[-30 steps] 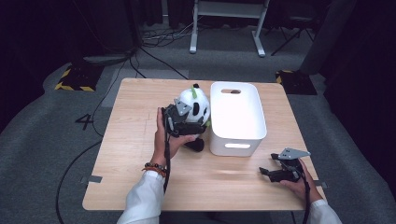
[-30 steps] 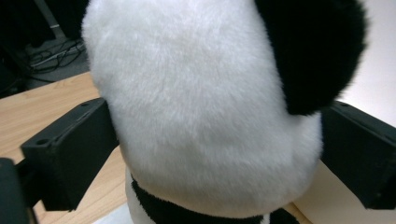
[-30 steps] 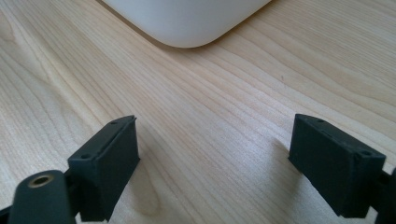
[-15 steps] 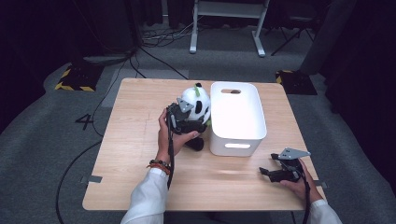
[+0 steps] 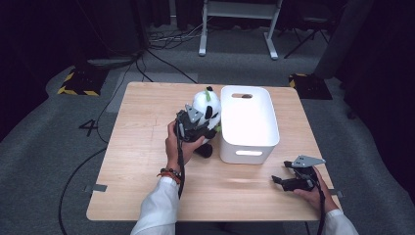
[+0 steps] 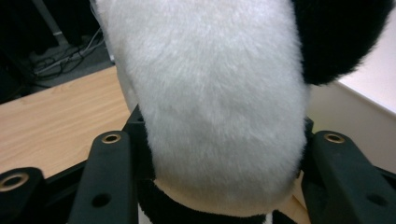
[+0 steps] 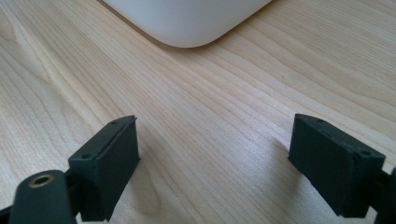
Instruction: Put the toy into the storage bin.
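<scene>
Nearest the person, the right gripper [image 5: 286,180] is resting on the wooden table [image 5: 147,161] by the front right corner, its jaws standing wide apart with only bare wood between them, well short of the white plastic bin [image 5: 248,122]. Farther in, the left gripper [image 5: 192,128] is clamping the plush panda [image 5: 205,105]: its jaws have just been closing, and in the left gripper view they are pressing into the white fur on both sides of the toy [image 6: 210,102]. The panda is sitting upright on the table, touching or just beside the bin's left wall. I'd say the grasp is being completed. The next move seems to be lifting the toy clear of the rim and carrying it rightward over the bin's open top before releasing.
</scene>
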Action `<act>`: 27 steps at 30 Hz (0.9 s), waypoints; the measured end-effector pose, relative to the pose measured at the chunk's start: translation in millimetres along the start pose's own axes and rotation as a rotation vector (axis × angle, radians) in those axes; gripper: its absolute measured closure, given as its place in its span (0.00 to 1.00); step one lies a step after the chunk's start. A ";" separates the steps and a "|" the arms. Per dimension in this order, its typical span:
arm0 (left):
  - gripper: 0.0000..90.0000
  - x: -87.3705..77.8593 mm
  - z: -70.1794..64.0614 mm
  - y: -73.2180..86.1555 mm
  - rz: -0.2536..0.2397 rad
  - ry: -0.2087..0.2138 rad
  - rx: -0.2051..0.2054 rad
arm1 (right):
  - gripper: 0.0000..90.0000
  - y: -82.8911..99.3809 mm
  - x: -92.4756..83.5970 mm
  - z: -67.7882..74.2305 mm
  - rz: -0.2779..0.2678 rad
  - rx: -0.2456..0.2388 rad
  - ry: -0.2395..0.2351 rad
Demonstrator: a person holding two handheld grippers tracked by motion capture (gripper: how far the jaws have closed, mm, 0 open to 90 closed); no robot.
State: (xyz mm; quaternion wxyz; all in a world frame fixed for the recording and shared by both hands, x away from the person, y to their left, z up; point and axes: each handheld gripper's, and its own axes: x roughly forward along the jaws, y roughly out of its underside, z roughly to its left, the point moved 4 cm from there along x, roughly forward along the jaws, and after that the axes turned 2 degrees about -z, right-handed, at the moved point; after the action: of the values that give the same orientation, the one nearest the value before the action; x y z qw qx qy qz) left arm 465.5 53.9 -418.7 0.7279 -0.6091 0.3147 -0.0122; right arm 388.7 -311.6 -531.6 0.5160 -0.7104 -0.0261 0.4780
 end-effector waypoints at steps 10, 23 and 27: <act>0.56 -5.9 5.3 -4.8 -0.051 -0.020 -0.044 | 0.18 0.0 0.0 0.0 0.000 -0.001 0.000; 0.56 -27.4 12.0 -28.7 -0.120 -0.031 -0.077 | 0.18 0.0 -0.1 0.1 0.000 0.000 0.001; 0.55 -36.2 13.1 -38.3 -0.144 -0.038 -0.073 | 0.18 0.0 -0.1 0.1 0.000 0.000 0.000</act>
State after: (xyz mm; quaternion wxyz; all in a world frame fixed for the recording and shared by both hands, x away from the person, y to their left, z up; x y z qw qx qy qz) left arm 456.7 70.1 -367.7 0.7081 -0.6566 0.2565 -0.0415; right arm 388.5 -311.6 -531.6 0.5160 -0.7105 -0.0259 0.4779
